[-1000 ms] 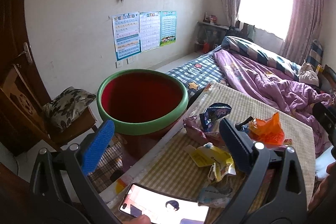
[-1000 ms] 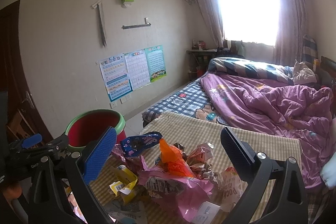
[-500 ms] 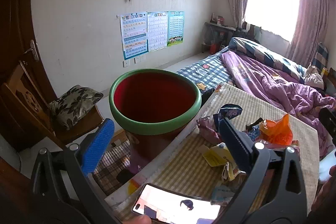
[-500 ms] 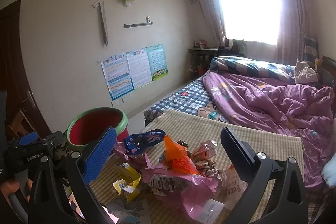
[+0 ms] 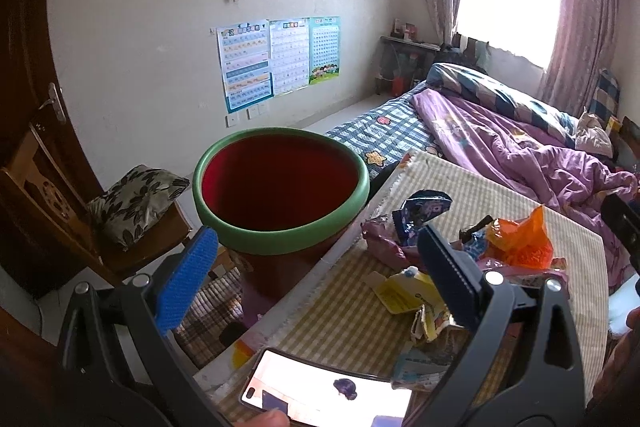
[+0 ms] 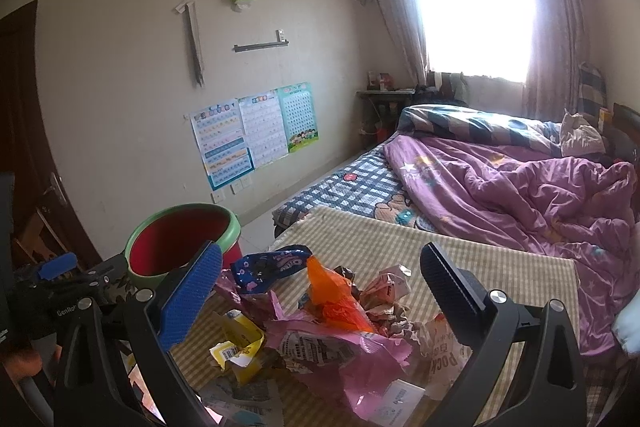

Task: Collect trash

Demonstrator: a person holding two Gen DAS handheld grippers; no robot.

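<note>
Both grippers are held wide open and empty: left gripper [image 5: 316, 267] near the green-rimmed bin [image 5: 280, 187], right gripper [image 6: 320, 291] over the wrapper pile [image 6: 332, 319] on the checked tablecloth [image 6: 500, 267]; one loose wrapper is best pinched, then carried left to the bin

One red bin with green rim [image 5: 280, 247] left of table. One checked tablecloth [image 6: 500, 267]. Wrapper heap near centre, total cannot be told; distinct pieces: one orange bag [image 6: 336, 299], one blue snack packet [image 6: 268, 267], one pink wrapper [image 6: 332, 351], one yellow carton [image 6: 238, 347]. One phone [image 5: 320, 393] near edge. Three wall charts [image 6: 256, 135] far left. One bed [image 6: 500, 179] far right. Two grippers: left [image 5: 316, 283], right [image 6: 320, 299].
</note>
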